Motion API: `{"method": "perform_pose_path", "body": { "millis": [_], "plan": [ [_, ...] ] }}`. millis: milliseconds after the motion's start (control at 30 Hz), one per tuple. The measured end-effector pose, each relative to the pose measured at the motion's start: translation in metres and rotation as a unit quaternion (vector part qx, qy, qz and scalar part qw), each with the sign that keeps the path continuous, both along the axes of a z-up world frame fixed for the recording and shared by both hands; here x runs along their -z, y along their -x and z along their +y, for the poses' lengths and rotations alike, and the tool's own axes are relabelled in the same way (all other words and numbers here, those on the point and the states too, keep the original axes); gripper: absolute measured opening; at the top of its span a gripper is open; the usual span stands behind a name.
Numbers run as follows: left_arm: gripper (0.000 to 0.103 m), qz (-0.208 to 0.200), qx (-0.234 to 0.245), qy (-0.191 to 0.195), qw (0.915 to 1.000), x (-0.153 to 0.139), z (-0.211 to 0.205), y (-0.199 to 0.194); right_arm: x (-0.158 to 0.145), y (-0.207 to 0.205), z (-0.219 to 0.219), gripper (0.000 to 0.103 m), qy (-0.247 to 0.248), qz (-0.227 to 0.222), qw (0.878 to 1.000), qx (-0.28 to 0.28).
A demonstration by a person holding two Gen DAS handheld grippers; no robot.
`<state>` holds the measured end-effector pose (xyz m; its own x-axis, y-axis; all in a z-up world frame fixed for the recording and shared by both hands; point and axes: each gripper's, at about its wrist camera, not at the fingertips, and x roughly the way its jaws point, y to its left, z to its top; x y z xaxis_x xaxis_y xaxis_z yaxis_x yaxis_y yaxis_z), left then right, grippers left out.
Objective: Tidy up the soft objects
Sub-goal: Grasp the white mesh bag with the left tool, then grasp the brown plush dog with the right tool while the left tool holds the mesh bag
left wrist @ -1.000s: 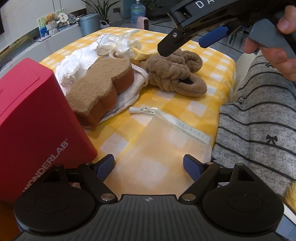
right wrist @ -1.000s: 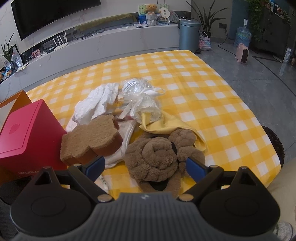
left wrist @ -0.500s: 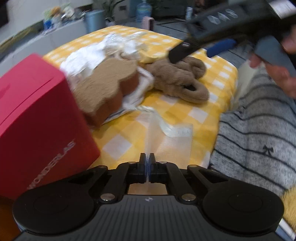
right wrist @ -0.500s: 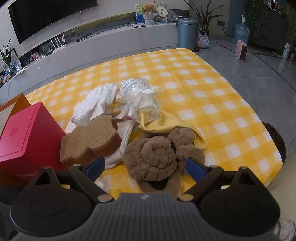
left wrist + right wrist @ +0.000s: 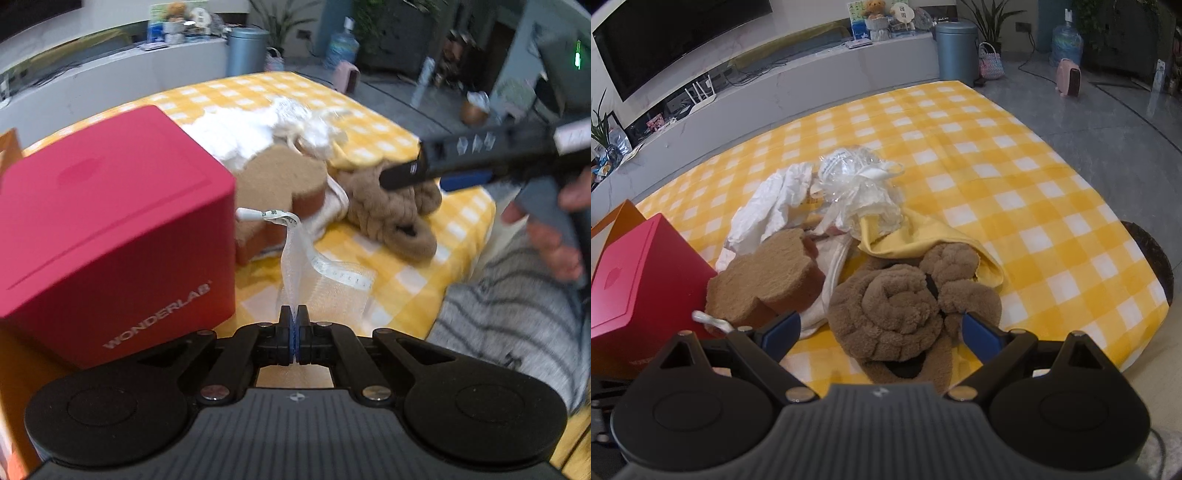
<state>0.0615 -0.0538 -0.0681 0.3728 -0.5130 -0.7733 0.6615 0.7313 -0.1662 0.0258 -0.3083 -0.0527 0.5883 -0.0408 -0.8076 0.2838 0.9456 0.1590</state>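
My left gripper [image 5: 294,317] is shut on the near edge of a sheer white mesh bag [image 5: 325,284], which rises off the yellow checked cloth; its zipper pull [image 5: 245,214] hangs beside the red box. Beyond lie a brown bear-shaped sponge [image 5: 284,184], a brown plush slipper [image 5: 391,218] and white soft items [image 5: 258,129]. My right gripper [image 5: 881,330] stands open just above the near side of the plush slipper [image 5: 897,310], with nothing between its fingers. From the left wrist it appears as a dark tool [image 5: 480,155] held over the slipper by a hand [image 5: 554,229].
A red box [image 5: 107,221] marked WONDERLAB stands close on the left, an orange box [image 5: 617,218] behind it. A yellow cloth [image 5: 923,240] and a clear wrapped bundle [image 5: 857,173] lie behind the slipper. A striped grey sleeve [image 5: 509,317] is at the right, by the table's edge.
My left gripper went from wide open over the flat mesh bag to shut on its edge, then lifted and rolled, pulling the bag up. The right gripper has barely moved.
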Motion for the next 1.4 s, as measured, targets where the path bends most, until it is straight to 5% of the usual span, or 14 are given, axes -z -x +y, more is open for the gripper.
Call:
{"method": "perform_pose_path", "body": {
  "millis": [467,567,700,800,1000,1133,1200,1267,1300,1400],
  "plan": [
    [0.001,-0.014,-0.018,0.046,0.9987,-0.022,0.013,0.014,-0.001,-0.008,0.010,0.098,0.081,-0.006,0.996,-0.024],
    [0.001,-0.010,-0.017,0.042,0.9989,-0.018,0.013,0.012,-0.017,-0.006,0.000,0.098,0.069,-0.036,0.994,-0.079],
    [0.001,-0.006,-0.017,0.039,0.9991,-0.012,0.010,0.008,-0.036,-0.015,-0.007,0.097,0.130,-0.033,0.977,-0.166],
    [0.001,-0.008,-0.018,0.033,0.9993,-0.009,0.007,0.007,-0.043,-0.016,-0.007,0.078,0.201,-0.052,0.939,-0.275],
    [0.001,-0.004,-0.017,-0.041,0.9990,0.009,-0.010,0.002,-0.020,-0.023,-0.018,0.078,0.324,0.007,0.834,-0.446],
    [0.005,-0.009,0.001,-0.082,0.9966,0.020,-0.021,0.001,0.002,-0.020,-0.026,0.081,0.309,0.051,0.790,-0.527],
    [0.021,-0.019,0.002,-0.098,0.9950,0.023,-0.023,0.002,0.014,-0.020,-0.023,0.084,0.300,0.073,0.777,-0.549],
    [0.062,-0.017,0.008,-0.099,0.9949,0.027,-0.022,0.001,0.027,-0.015,-0.016,0.084,0.328,0.076,0.753,-0.565],
    [0.071,-0.014,0.012,-0.095,0.9953,0.028,-0.022,0.001,0.032,-0.014,-0.014,0.085,0.338,0.073,0.743,-0.573],
    [0.081,-0.010,0.037,-0.075,0.9964,0.026,-0.023,0.004,0.042,-0.017,-0.010,0.086,0.336,0.081,0.730,-0.590]
  ]
}}
